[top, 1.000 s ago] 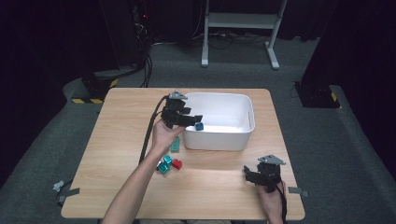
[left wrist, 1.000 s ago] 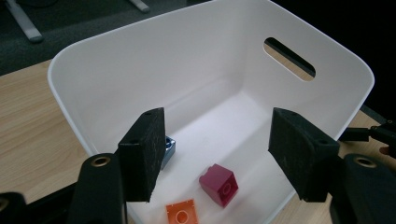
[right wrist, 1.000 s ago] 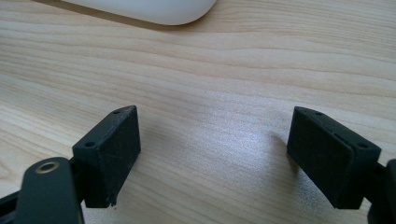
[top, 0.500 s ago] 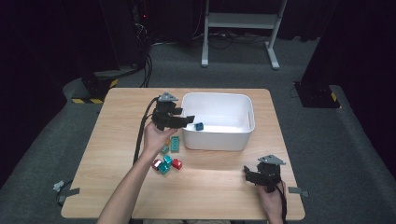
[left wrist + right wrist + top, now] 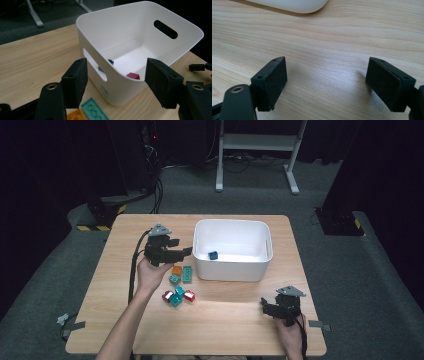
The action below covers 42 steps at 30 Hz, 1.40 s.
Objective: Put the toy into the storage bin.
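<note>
Black jaws of the left gripper [image 5: 186, 251] stand well apart with nothing between them, having just opened a little further; in the left gripper view its pads [image 5: 76, 83] frame only open air ahead of the white bin [image 5: 120, 30]. This gripper hovers just outside the bin's near left wall, pointing along the table toward it. The loose bricks, which are the work in hand, lie below and slightly behind the jaw tips, on the person's side of them: an orange brick [image 5: 177, 270] and a green plate [image 5: 187, 274] lie directly under the gripper, touching or almost touching each other, and a small teal brick [image 5: 174, 279] sits just past them. Farther toward the person sits a tight cluster of a red brick [image 5: 189, 295], a teal block [image 5: 176, 298] and a dark red brick [image 5: 167, 295]. The green plate's long axis runs roughly toward the bin wall, in line with the jaws, so the wrist probably needs a turn to close across its short sides. Inside the bin lie a blue brick [image 5: 213, 255] and a dark red piece [image 5: 133, 75]. The right gripper [image 5: 268, 307] rests low near the table's near right corner, jaws wide and empty [image 5: 324, 85], well apart from every brick; the left hand [image 5: 150, 272] is clearly the nearer one for the next pick.
</note>
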Each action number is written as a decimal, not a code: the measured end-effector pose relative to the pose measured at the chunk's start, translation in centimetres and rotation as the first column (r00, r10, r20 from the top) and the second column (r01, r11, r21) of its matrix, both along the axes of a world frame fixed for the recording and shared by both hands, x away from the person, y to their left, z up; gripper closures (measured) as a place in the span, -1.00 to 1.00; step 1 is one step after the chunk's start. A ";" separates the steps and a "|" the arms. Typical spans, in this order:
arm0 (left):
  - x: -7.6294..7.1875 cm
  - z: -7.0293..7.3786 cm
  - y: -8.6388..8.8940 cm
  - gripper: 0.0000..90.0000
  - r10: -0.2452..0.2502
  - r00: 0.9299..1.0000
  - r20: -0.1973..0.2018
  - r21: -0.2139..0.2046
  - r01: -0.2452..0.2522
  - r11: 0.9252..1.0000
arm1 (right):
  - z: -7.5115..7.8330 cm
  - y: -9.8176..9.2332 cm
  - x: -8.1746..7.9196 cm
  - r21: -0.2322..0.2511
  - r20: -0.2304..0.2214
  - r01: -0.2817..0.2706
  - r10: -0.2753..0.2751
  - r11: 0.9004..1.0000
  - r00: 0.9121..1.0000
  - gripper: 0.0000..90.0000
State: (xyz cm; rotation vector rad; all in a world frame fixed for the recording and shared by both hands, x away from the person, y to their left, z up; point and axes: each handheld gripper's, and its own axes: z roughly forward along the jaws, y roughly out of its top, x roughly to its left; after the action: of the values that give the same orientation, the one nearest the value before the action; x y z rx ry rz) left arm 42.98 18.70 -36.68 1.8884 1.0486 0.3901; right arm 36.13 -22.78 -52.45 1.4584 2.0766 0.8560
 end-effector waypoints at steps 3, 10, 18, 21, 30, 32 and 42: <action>-0.6 -0.4 0.9 -0.22 0.019 1.000 0.001 0.003 -0.019 1.000 | 0.0 0.0 0.0 0.000 0.000 0.000 0.000 1.000 1.000 -0.62; -1.7 -1.5 2.4 -0.23 0.057 0.998 -0.005 0.033 -0.057 0.998 | 0.0 0.0 0.0 0.000 0.000 0.000 0.000 1.000 1.000 -0.62; -2.7 -3.5 3.2 -0.24 0.086 0.996 -0.010 0.076 -0.085 0.993 | 0.0 0.0 0.0 0.000 0.000 0.000 0.000 1.000 1.000 -0.62; -2.9 -4.3 3.5 -0.24 0.093 0.995 -0.028 0.074 -0.090 0.993 | 0.0 0.0 0.0 0.000 0.000 0.000 0.000 1.000 1.000 -0.62; -3.4 -6.9 4.1 -0.24 0.115 0.991 -0.064 0.081 -0.110 0.991 | 0.0 0.0 0.0 0.000 0.000 0.000 0.000 1.000 1.000 -0.62; -3.4 -7.3 4.2 -0.24 0.119 0.991 -0.068 0.089 -0.113 0.990 | 0.0 0.0 0.0 0.000 0.000 0.000 0.000 1.000 1.000 -0.62; -3.0 -9.9 4.1 -0.24 0.134 0.986 -0.104 0.112 -0.122 0.986 | 0.0 0.0 0.0 0.000 0.000 0.000 0.000 1.000 1.000 -0.62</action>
State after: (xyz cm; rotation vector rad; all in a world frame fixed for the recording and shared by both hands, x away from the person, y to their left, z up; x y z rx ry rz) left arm 40.01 22.81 -46.54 1.9598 1.2496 0.4252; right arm 36.13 -22.77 -52.45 1.4589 2.0762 0.8559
